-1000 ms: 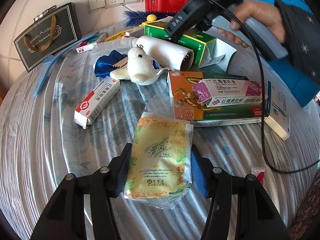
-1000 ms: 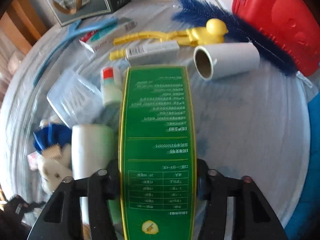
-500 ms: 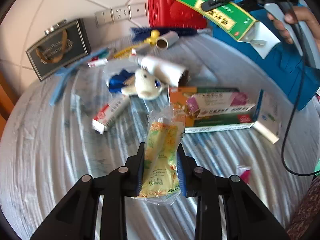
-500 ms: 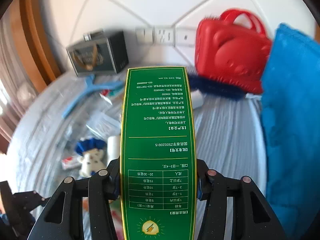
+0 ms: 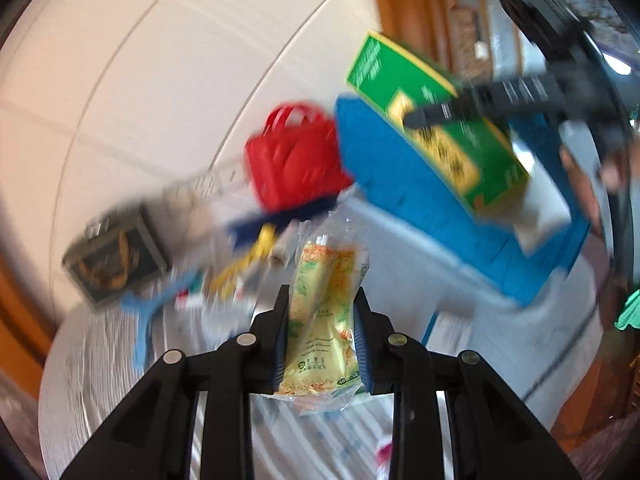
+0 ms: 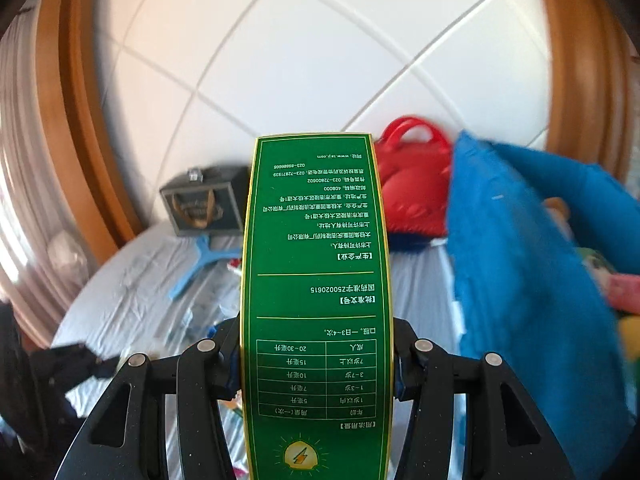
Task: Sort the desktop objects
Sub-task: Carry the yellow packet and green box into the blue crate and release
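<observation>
Two loads are up off the desk (image 6: 132, 280): left gripper (image 5: 322, 344) pinching the yellow tissue packet (image 5: 324, 320), right gripper (image 6: 316, 364) clamping the green box (image 6: 316, 280). I'd carry both level over the blue bin (image 6: 516, 248) and let go low.

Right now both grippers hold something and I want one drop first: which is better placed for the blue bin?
Probably right: its green box already hangs over the blue bin, while the left gripper holds the tissue pack short of it.

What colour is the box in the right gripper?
Green with yellow edging, clearest in the right wrist view: medicine box.
</observation>
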Tool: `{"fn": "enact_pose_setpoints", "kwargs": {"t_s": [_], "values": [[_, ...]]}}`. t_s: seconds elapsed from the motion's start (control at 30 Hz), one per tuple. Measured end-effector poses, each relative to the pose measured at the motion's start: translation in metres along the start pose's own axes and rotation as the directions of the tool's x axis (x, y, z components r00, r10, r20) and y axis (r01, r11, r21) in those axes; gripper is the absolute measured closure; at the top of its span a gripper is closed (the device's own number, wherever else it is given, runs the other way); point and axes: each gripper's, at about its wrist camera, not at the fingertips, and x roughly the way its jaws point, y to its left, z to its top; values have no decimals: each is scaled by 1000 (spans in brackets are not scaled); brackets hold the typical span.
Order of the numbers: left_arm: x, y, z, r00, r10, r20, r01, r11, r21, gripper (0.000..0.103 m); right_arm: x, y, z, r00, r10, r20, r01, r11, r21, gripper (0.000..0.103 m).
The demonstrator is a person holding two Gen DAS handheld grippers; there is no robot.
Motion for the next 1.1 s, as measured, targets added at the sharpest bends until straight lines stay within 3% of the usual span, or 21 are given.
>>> {"fn": "enact_pose_setpoints", "kwargs": {"t_s": [0.13, 0.27, 0.47, 0.67, 0.93, 1.0, 1.1], "values": [[-6, -29, 57, 993, -73, 93, 71, 997, 22, 76, -58, -11, -3, 995, -66, 77, 63, 998, 30, 52], [-4, -80, 117, 980, -116, 161, 108, 992, 59, 76, -119, -36, 0, 976, -141, 168, 129, 988, 79, 52], [22, -159, 186, 974, -139, 176, 134, 990, 39, 76, -189, -114, 15, 931, -259, 258, 222, 961, 164, 52], [43, -231, 231, 974, -87, 208, 83, 996, 30, 76, -218, -197, 14, 921, -308, 239, 262, 943, 204, 52], [76, -279, 259, 987, 19, 157, -16, 1000, -22, 74, -207, -288, 11, 941, -296, 165, 255, 940, 227, 52], [84, -286, 264, 990, 38, 138, -35, 999, -25, 70, -203, -304, 6, 944, -294, 149, 254, 937, 241, 52], [96, -291, 272, 989, 82, 120, -79, 996, -34, 48, -194, -323, 6, 942, -307, 135, 267, 930, 252, 51]]}}
